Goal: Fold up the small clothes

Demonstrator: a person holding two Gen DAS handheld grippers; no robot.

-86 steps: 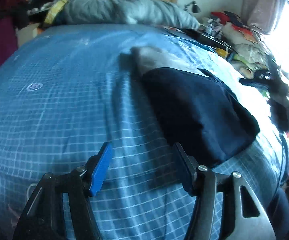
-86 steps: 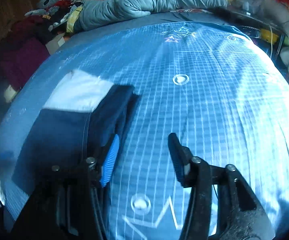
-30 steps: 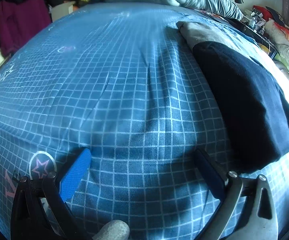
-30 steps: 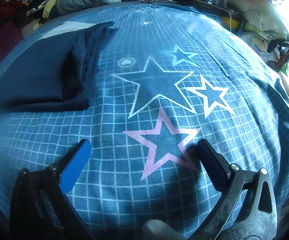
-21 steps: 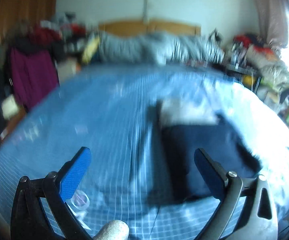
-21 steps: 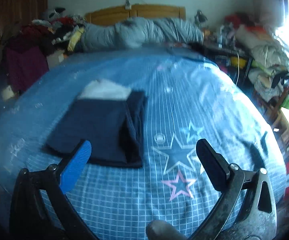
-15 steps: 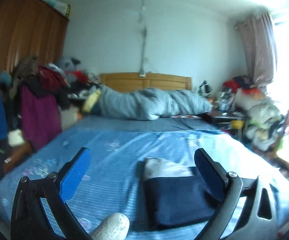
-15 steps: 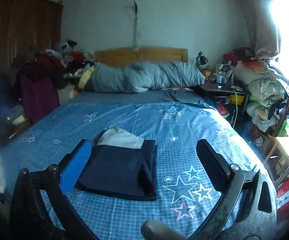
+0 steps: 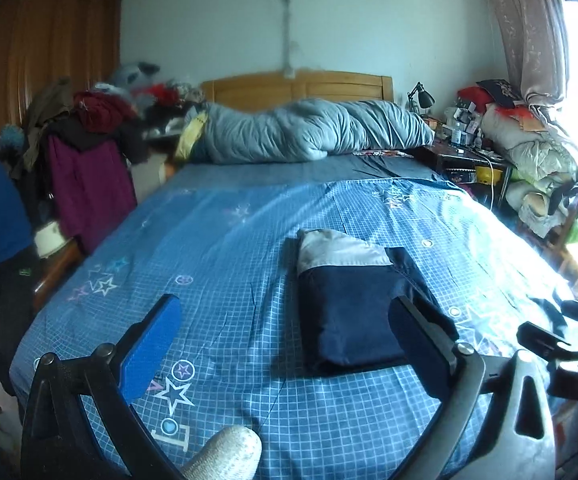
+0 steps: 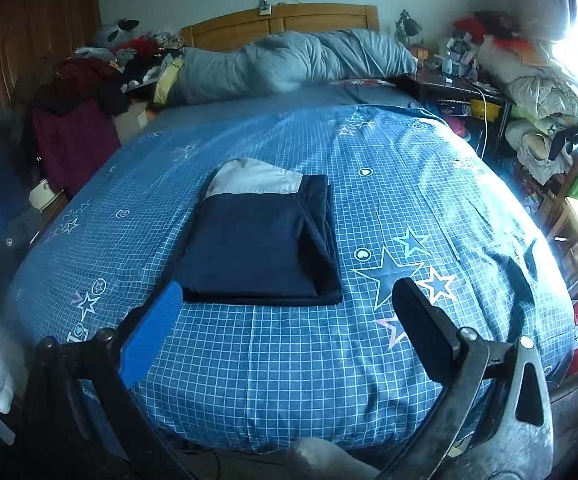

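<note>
The folded navy garment (image 10: 263, 240) lies flat on the bed (image 10: 409, 184). Left tongs (image 9: 285, 344) and right tongs (image 10: 289, 316) hover apart from it, both spread wide and empty.

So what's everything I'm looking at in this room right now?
folded garment: one, navy with a grey end, flat on the bed
bed cover: one, blue checked with stars
duvet: one, grey, bunched by the headboard
headboard: one, wooden
clothes pile: mixed reds and purples, left of the bed
bedding stack: pale, by the window
left gripper: open, empty
right gripper: open, empty
</note>
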